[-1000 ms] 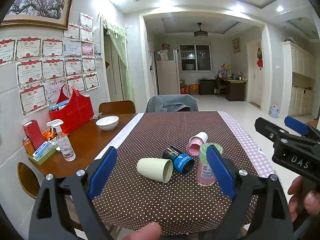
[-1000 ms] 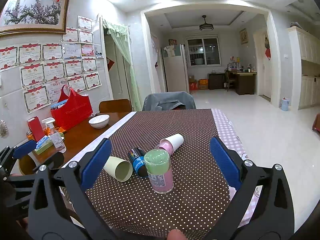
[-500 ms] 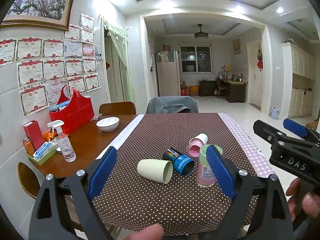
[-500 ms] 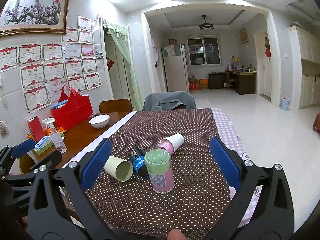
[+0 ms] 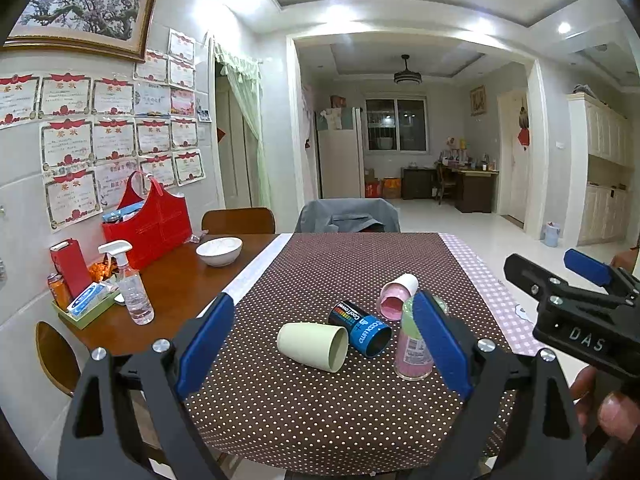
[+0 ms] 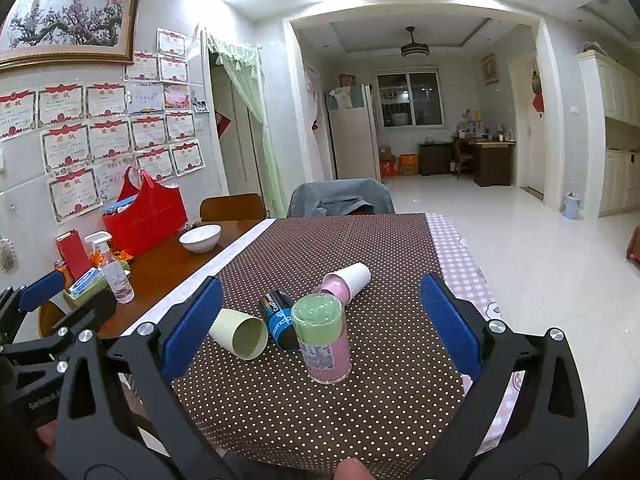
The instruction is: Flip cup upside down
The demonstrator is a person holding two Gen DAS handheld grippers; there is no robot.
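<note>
Four cups sit on the brown dotted tablecloth [image 5: 320,408]. A pale green cup [image 5: 313,346] [image 6: 239,333] lies on its side. A blue and black cup [image 5: 360,327] [image 6: 279,318] lies beside it. A pink and white cup [image 5: 397,296] [image 6: 347,280] lies further back. A pink cup with a green top [image 6: 323,342] [image 5: 412,346] stands upright. My left gripper [image 5: 322,350] is open and empty, short of the pale green cup. My right gripper [image 6: 320,322] is open and empty, short of the upright cup. The right gripper also shows in the left wrist view [image 5: 576,296].
A wooden table [image 5: 176,292] at left carries a white bowl [image 5: 219,250], a spray bottle [image 5: 130,286], a red bag [image 5: 150,224] and a green tray of small items [image 5: 80,312]. A chair with a grey jacket [image 5: 348,216] stands at the far end.
The left wrist view has tilted up slightly, so the cups sit a little lower in it. The right gripper has barely moved. Both stay open.
</note>
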